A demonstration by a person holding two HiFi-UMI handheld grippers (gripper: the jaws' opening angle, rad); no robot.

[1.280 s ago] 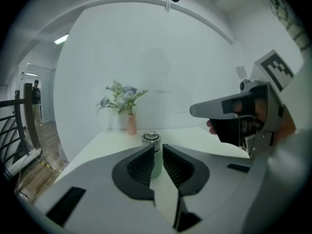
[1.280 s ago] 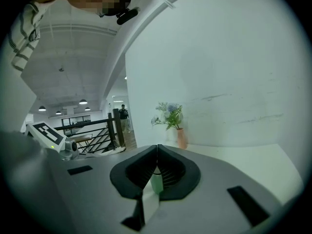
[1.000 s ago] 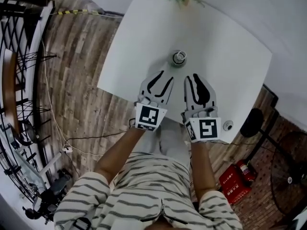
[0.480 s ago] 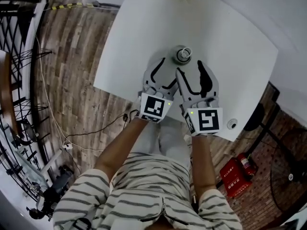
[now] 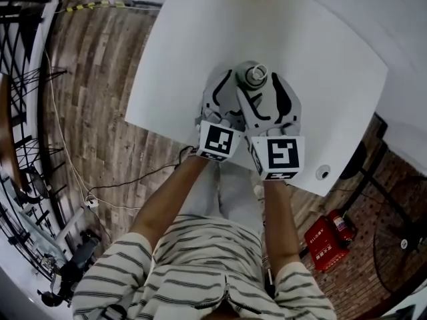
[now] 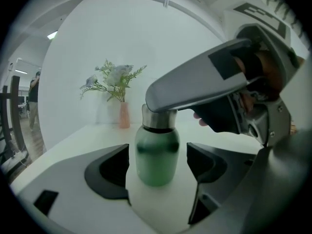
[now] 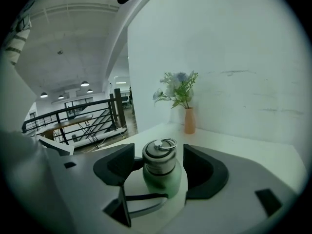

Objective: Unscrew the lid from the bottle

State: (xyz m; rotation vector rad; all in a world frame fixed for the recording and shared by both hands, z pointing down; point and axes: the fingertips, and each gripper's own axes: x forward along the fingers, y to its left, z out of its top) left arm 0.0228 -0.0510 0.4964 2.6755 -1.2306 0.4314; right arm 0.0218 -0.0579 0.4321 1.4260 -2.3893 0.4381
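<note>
A green bottle (image 6: pixel 157 155) with a steel lid (image 7: pixel 159 159) and a ring on top stands upright on the white table (image 5: pixel 320 59). From the head view the lid (image 5: pixel 254 76) shows between both grippers. My left gripper (image 6: pixel 158 167) straddles the green body; its jaws are opening, with a gap on each side. My right gripper (image 7: pixel 158 167) sits higher, at lid level, its jaws also opening and clear of the lid. In the left gripper view, one right gripper finger (image 6: pixel 204 82) crosses in front of the lid. In the head view the left gripper (image 5: pixel 235 85) and right gripper (image 5: pixel 260 89) overlap.
A slim orange vase of flowers (image 7: pixel 189 121) stands at the table's far side near the wall. The bottle is close to the table's near edge (image 5: pixel 173 129). A small round object (image 5: pixel 323 173) lies at the near right corner. A black railing (image 7: pixel 73 116) runs at left.
Both grippers have moved forward from the table's near edge and closed in around the bottle, and their jaws have spread wider.
</note>
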